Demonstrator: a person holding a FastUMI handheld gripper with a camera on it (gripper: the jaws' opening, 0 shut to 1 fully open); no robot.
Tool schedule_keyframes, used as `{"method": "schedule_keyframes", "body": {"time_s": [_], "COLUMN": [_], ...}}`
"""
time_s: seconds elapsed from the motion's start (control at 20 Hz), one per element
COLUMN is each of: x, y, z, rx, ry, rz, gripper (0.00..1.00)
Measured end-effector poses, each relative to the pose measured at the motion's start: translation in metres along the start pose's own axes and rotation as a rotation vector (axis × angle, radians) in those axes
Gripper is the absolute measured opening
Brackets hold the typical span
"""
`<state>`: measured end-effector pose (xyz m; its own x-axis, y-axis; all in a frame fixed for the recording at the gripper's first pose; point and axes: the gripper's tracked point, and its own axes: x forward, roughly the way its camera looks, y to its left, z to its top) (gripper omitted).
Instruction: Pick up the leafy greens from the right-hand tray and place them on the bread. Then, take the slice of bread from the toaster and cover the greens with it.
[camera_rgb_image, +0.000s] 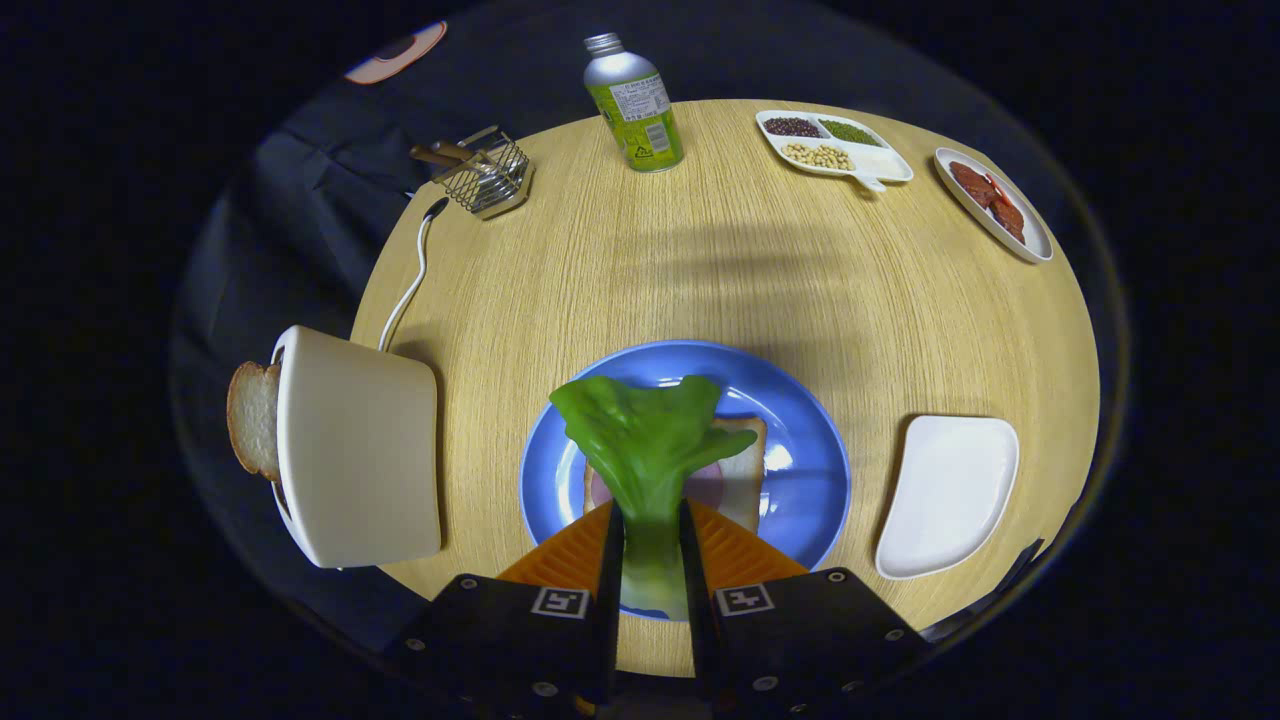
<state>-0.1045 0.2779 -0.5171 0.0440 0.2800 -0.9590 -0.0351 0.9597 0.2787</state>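
My gripper (651, 520) is shut on the pale stalk of the leafy greens (645, 435), whose green leaf fans out ahead of the orange fingers (570, 555). Under the leaf lies a slice of bread (745, 470) with a pinkish round piece on it, on a blue plate (800, 420). The greens hang over that bread; whether they touch it I cannot tell. To the left of the plate stands a cream toaster (355, 445) with a slice of bread (252, 418) sticking out of its slot. To the right of the plate sits the white tray (948, 495), bare.
On the far side of the round wooden table (720, 270) stand a green-labelled bottle (634, 102), a wire rack (487, 175), a divided dish of beans (833, 146) and a plate with red pieces (992, 200). The toaster's white cord (412, 275) runs toward the rack.
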Motion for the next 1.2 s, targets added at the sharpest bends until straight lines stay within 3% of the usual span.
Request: {"method": "schedule_keyframes", "body": {"time_s": [0.25, 0.6, 0.85, 1.2], "x": [0.007, 0.011, -0.019, -0.093], "y": [0.011, 0.002, 0.022, 0.086], "z": [0.000, -0.001, 0.012, 0.051], "rx": [0.023, -0.010, 0.023, -0.027], "ry": [0.015, 0.031, 0.004, -0.094], "rz": [-0.024, -0.132, -0.078, 0.033], "gripper": [0.43, 0.47, 0.52, 0.74]}}
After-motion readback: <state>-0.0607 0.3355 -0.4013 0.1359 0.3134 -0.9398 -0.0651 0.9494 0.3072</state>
